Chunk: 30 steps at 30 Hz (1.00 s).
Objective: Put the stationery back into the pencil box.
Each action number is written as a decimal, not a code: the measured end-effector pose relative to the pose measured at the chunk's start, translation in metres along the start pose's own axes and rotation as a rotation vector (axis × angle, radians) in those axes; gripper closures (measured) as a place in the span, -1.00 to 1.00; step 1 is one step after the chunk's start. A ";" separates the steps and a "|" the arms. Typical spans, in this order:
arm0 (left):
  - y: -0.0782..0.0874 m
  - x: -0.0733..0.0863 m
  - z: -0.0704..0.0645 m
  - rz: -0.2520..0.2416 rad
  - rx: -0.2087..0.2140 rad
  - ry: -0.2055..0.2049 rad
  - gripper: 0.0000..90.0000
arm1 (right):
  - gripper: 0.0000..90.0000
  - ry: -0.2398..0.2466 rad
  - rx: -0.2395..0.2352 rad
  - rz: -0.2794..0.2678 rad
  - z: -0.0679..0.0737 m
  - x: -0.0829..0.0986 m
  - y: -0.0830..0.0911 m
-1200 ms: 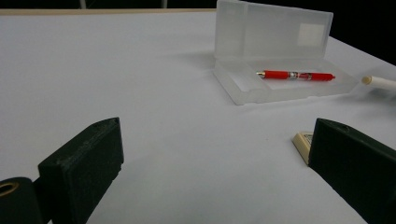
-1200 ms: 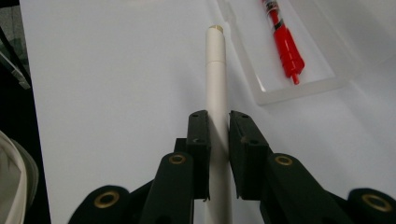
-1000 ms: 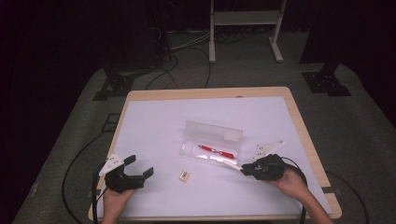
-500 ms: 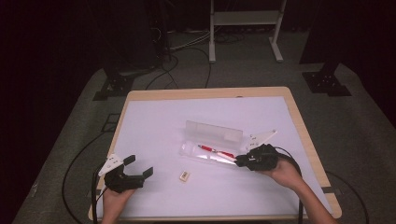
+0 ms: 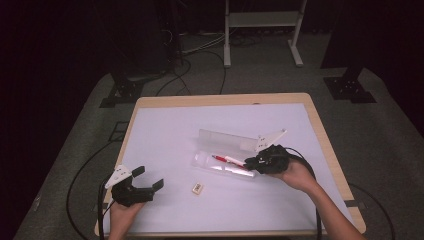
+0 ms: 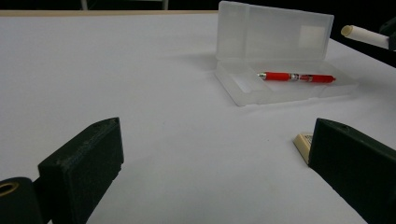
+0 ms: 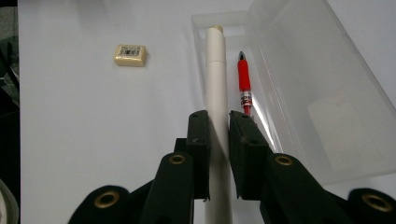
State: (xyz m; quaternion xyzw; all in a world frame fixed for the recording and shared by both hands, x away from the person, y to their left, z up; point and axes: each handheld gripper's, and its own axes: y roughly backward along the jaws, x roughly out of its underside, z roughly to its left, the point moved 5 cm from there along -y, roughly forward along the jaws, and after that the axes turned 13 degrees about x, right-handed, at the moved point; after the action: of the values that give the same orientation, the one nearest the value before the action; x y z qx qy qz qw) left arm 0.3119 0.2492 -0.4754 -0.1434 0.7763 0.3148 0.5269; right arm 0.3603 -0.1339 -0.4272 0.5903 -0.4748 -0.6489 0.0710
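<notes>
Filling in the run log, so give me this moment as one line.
right gripper: shut on white pen, over open clear case | red pen: in case | left gripper: open, idle | eraser: on table

My right gripper (image 7: 218, 140) is all black with little brass-coloured rivets, and the pen (image 7: 215, 93) it's clamped on is plain off-white with a cream tip, next to the red pen (image 7: 243, 84) with its clear-and-silver middle band inside the frosted see-through case (image 7: 327, 93). The eraser (image 7: 130, 54) is pale cream with a tiny black-and-white printed label. It all sits on a white mat (image 5: 165, 145) edged by the table's light wood rim (image 5: 320, 125), and my left gripper (image 5: 142, 181) is the same black with a grey plate on top.
</notes>
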 end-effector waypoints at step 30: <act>0.001 -0.001 0.000 -0.010 0.000 0.003 -0.94 | 0.73 0.065 -0.020 0.048 -0.001 -0.022 -0.044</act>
State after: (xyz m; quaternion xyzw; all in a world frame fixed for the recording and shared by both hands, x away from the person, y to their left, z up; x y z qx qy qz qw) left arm 0.3117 0.2501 -0.4745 -0.1475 0.7764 0.3120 0.5274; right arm 0.3878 -0.0961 -0.4422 0.5987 -0.4799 -0.6321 0.1079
